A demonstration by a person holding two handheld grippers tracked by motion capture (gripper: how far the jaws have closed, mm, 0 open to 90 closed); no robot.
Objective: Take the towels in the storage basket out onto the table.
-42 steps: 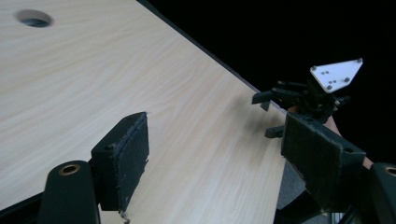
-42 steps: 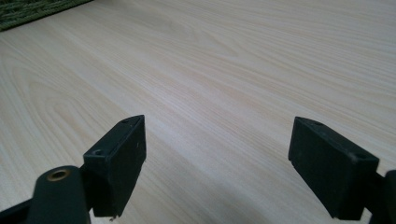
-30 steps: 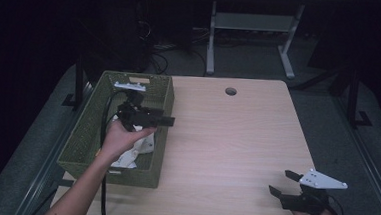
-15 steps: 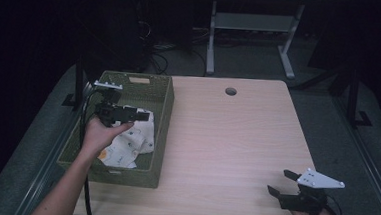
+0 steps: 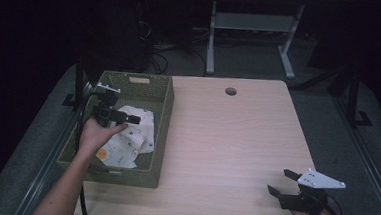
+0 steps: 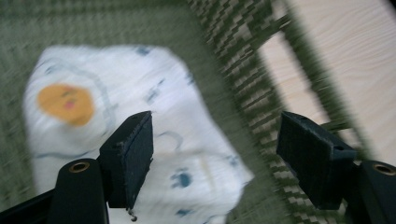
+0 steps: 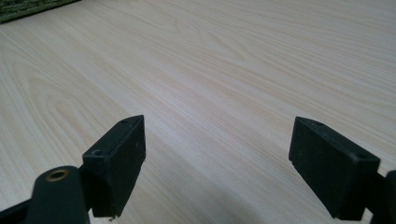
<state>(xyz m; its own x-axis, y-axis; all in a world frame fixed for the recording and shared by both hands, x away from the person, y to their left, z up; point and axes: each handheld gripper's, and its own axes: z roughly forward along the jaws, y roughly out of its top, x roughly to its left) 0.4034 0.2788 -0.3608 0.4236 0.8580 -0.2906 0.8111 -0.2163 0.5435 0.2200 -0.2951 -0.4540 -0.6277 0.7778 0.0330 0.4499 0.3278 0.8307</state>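
The right gripper [image 5: 280, 182] rests wide open and empty on the table's [image 5: 226, 140] near right corner, while farther off the left gripper [image 5: 127, 117] (jaws spread, holding nothing) hovers over the cloth [image 5: 129, 136] lying in the basket [image 5: 159, 130]

We see a light wood-grain table [image 5: 236, 140] with a round grommet hole [image 5: 230, 91] near its far edge. Beyond it stands a white frame [image 5: 248, 36] on two legs, with dark cables [image 5: 167, 48] lying on the grey floor [image 5: 324, 103] beside it.
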